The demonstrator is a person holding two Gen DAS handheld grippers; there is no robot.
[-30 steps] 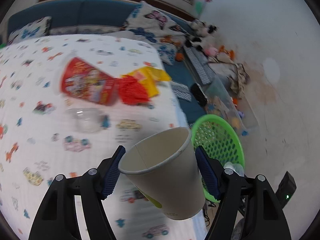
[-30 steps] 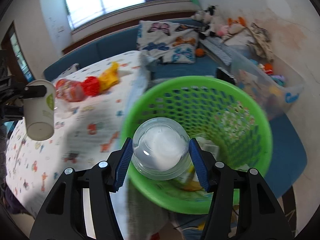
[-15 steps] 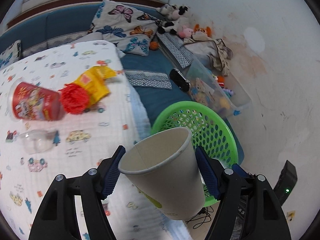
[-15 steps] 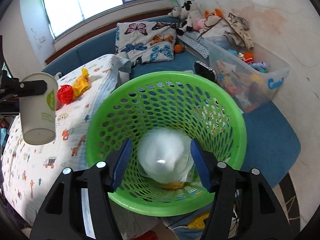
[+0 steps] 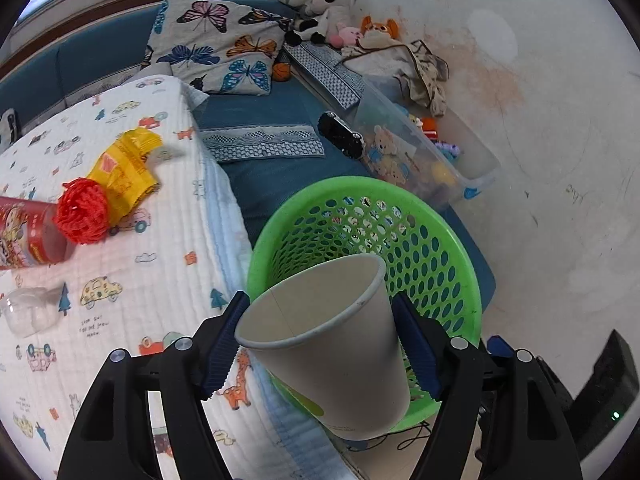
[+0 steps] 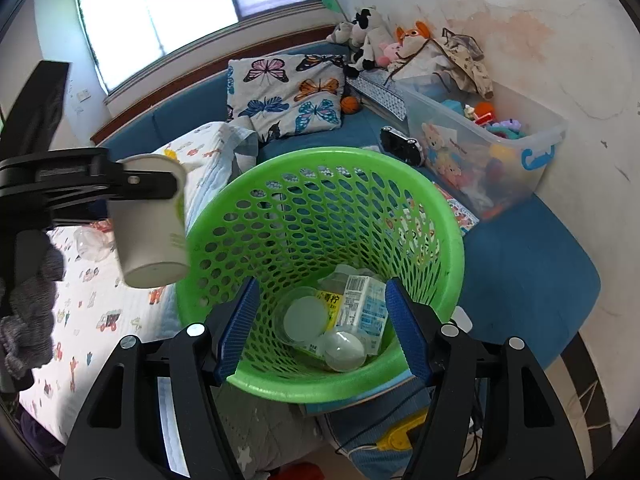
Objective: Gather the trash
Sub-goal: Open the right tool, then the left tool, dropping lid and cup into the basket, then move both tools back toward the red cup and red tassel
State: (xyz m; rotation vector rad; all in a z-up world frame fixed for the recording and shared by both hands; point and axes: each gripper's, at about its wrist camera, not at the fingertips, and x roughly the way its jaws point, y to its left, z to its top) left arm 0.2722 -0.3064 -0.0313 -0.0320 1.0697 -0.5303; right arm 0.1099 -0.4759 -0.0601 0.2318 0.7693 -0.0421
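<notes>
A bed with a white quilt (image 5: 160, 272) printed with small cartoon cars and animals fills the left of the left wrist view; a blue mattress or bench runs behind it.

Beside the bed's edge stands a bright green plastic basket (image 6: 320, 164) with a perforated wall, serving as the trash bin. Its placement against the quilt likely lets litter be carried only a short way. At its bottom lie a clear round plastic container (image 6: 306, 316), a small white and blue carton (image 6: 364, 308) and a clear dome-shaped lid (image 6: 345, 351).

The right gripper (image 6: 322, 330) hangs directly over the basket mouth. Its blue-padded jaws have just been opening and now stand apart with nothing between them; only the basket's contents show through the gap.

The left gripper (image 5: 318, 344) is clamped on a plain white paper cup (image 5: 332, 344), pads pressing its sides just under the rim. The cup is empty, tilted, mouth toward the camera, with a green mark near its base. It hovers at the basket's near rim, apparently held there for dropping in.

More litter waits on the quilt: a red snack tub (image 5: 24, 232) lying on its side, a yellow wrapper (image 5: 124, 172), a red mesh ball (image 5: 82, 216) touching that wrapper, and a clear plastic cup (image 5: 28, 312).
</notes>
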